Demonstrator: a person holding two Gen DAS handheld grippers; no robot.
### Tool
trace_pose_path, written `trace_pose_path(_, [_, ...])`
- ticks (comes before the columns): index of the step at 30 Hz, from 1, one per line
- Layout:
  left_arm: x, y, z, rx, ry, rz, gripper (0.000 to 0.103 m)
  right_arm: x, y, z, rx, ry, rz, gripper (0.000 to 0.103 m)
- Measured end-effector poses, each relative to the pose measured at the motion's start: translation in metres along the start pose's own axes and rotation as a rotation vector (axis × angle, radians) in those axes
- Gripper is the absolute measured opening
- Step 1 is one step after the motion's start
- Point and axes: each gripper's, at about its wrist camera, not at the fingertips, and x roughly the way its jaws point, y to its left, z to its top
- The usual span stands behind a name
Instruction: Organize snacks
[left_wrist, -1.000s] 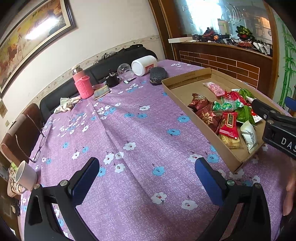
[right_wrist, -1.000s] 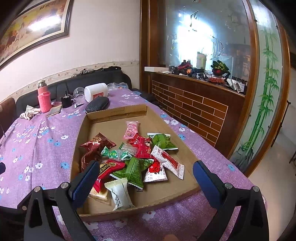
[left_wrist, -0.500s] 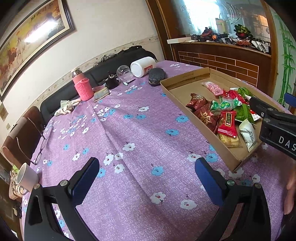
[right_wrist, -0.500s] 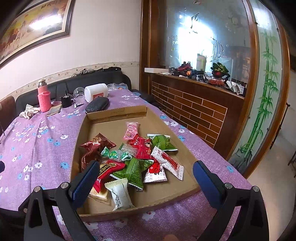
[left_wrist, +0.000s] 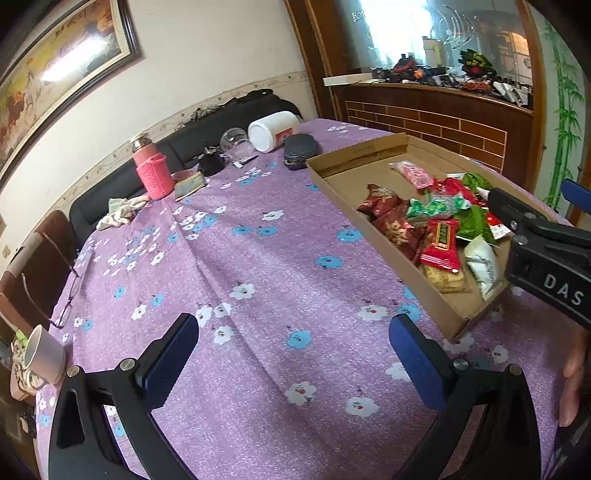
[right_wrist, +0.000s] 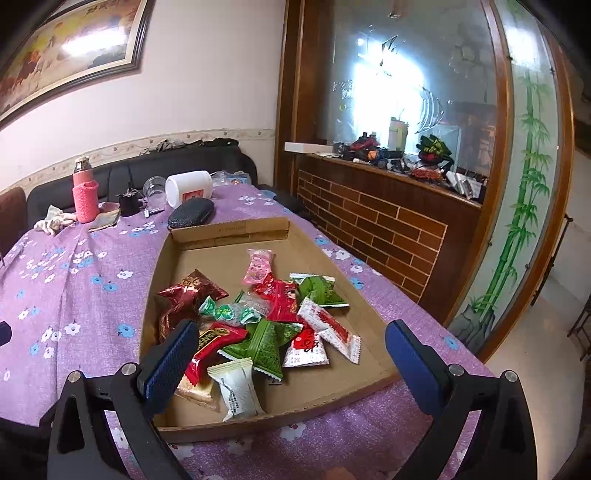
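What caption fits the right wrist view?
Open right claw poised over a cardboard tray of mixed snack packets.

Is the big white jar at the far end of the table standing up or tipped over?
Tipped over. The white jar lies on its side on the purple tablecloth, behind the black case.

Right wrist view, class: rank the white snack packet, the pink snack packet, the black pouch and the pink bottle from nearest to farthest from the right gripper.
1. White snack packet, at the cardboard tray's near edge, just ahead of the right gripper.
2. Pink snack packet, mid-tray, farther in.
3. Black pouch, beyond the tray's far wall.
4. Pink bottle, far left, near the sofa.
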Motion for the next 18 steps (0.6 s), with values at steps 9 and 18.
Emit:
trace_pose_path(9, [-0.006, -0.019, -0.002, 0.059, -0.017, -0.095, 0.103, -0.009, -0.012, 0.001, 0.026, -0.011, -0.041, 0.102])
trace_pose_path(18, [-0.027, -0.035, -0.007, 0.131, -0.086, -0.163, 0.103, -0.024, -0.028, -0.003, 0.024, -0.019, -0.090, 0.102])
